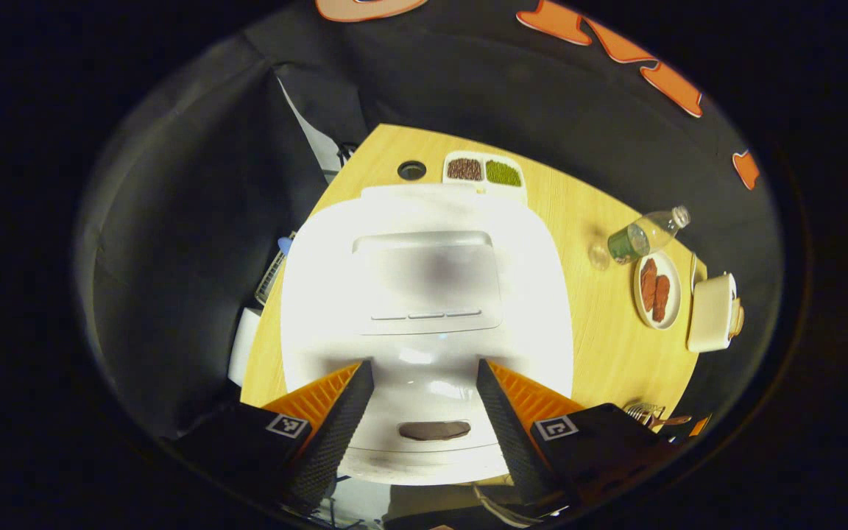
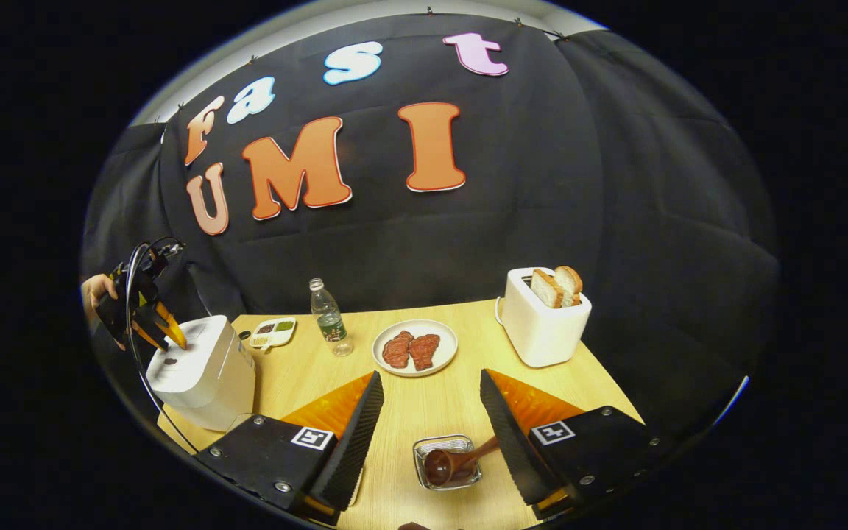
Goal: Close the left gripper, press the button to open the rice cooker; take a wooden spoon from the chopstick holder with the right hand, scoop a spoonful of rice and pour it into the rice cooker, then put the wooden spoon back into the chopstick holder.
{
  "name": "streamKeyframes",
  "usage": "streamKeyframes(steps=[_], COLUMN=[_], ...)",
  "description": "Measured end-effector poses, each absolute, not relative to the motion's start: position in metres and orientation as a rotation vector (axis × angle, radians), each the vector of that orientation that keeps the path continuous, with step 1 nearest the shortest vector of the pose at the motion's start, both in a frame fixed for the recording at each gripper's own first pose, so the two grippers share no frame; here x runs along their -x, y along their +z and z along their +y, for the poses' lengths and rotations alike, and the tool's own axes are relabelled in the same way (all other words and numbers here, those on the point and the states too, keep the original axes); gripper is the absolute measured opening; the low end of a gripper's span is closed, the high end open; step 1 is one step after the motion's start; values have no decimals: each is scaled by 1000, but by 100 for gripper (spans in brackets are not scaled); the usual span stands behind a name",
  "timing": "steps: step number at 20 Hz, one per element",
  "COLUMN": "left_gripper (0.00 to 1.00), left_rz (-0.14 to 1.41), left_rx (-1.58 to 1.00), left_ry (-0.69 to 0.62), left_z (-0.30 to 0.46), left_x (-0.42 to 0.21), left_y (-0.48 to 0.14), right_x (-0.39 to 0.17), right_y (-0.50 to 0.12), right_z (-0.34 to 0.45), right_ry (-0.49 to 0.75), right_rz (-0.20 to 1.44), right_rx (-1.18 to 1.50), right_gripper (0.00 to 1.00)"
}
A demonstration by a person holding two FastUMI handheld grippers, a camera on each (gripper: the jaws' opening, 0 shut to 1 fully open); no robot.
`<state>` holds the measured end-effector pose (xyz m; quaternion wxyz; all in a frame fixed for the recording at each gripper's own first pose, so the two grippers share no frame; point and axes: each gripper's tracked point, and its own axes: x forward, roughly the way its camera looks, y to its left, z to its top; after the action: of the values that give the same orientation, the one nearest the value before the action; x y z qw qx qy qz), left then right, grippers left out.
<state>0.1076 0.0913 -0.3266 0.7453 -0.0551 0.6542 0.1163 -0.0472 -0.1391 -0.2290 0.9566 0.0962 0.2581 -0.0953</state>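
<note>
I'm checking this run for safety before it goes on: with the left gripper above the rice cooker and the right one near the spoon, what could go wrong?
The left gripper is open above the rice cooker's button; pressing like this, the fingers may straddle it. The rice cooker sits near the table edge, so a hard push might shift it.

1. The left gripper [image 1: 424, 412] hung over the white rice cooker [image 1: 424, 294], its fingers [image 1: 343, 419] spread apart.
2. The dark button [image 1: 435, 430] lay between them.
3. A bottle [image 1: 645, 235] and a toaster [image 1: 711, 313] stood far right.
</note>
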Motion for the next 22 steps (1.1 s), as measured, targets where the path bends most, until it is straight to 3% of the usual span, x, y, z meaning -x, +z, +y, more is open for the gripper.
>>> streamKeyframes(steps=[4, 7, 11, 22], left_gripper=[98, 100, 99, 98], left_rz=[1326, 1139, 915, 260], left_rx=[51, -25, -10, -98], left_ry=[202, 126, 166, 64], left_z=[90, 85, 85, 35], left_x=[-115, -124, -115, -71], left_y=[-327, -333, -319, -109], right_x=[35, 22, 2, -36], right_y=[-224, -216, -193, -107], right_z=[-121, -103, -78, -3], right_ry=[-136, -86, -28, 103], right_rz=[498, 463, 388, 198], right_rx=[-187, -185, -164, -113], right_gripper=[83, 83, 83, 83])
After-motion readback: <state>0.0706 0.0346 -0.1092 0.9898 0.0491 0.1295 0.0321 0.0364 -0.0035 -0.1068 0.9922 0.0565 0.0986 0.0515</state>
